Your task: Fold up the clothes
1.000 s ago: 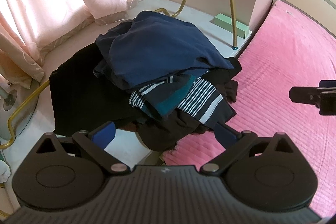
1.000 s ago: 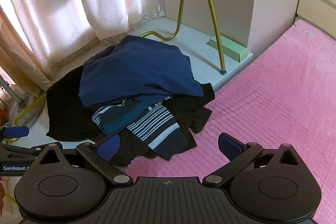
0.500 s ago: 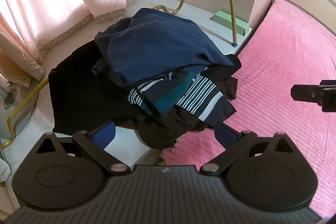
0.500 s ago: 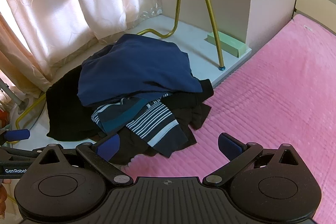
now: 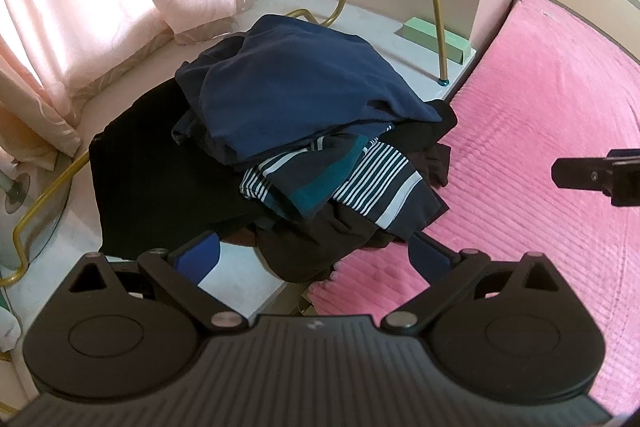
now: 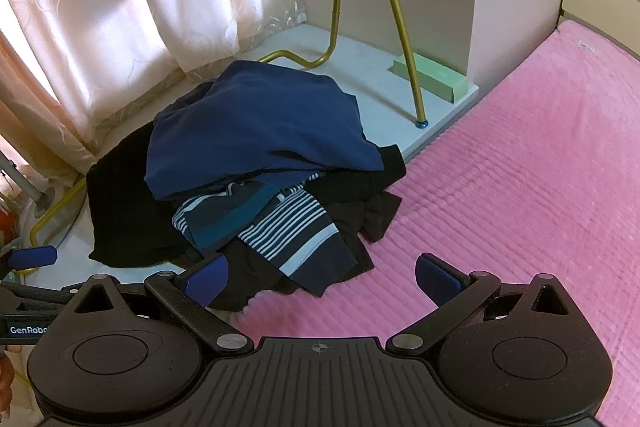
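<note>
Both your left claw (image 5: 314,253) and right claw (image 6: 320,277) hang spread wide and empty just short of the pile of clothes (image 5: 304,147), which straddles the pale ledge (image 6: 380,103) and the pink bed (image 6: 520,187). It looks soft, limp and tangled, so pinch the navy top garment (image 6: 256,123) by an edge; it should lift lightly.

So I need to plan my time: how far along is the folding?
Nothing looks folded yet: the navy garment, striped shirt and black clothes lie heaped. Left gripper and right gripper are open, holding nothing. The entire pile remains.
</note>
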Demonstrator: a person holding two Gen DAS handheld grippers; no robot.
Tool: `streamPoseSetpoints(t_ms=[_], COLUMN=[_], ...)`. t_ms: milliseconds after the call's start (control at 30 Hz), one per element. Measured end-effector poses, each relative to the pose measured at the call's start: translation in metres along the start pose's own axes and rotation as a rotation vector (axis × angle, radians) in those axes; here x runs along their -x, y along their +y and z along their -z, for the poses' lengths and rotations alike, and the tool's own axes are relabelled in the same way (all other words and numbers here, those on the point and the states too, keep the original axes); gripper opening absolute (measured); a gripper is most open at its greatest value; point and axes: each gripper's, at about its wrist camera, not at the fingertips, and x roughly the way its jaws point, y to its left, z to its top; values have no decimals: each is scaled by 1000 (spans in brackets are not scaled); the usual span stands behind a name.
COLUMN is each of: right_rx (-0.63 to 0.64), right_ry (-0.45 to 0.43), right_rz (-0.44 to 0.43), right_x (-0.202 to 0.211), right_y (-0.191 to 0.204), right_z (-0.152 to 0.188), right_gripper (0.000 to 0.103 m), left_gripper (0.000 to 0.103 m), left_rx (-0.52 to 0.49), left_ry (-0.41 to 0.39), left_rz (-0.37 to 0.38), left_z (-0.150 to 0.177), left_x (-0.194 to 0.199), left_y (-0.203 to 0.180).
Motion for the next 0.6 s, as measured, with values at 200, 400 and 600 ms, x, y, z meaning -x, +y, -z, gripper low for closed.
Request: streamPoseSetpoints(t_ms=[200,400,600], right_rx=[23,74,221], right_ry=[19,26,-4], right_rz=[4,-19,-83], right_x=[-5,-16,-37], right_y=[-12,-30,-28], right_z=[-3,-13,-26], right_gripper=[102,102,102], left_gripper=[99,98,97], left_rx=[-11,-64,-226], left_ry=[1,-35,-97], left_rz=[-17,-82,-192], left_z=[-1,-7,-11], left_x=[-8,-13,-19], left_y=[-8,-19,-26])
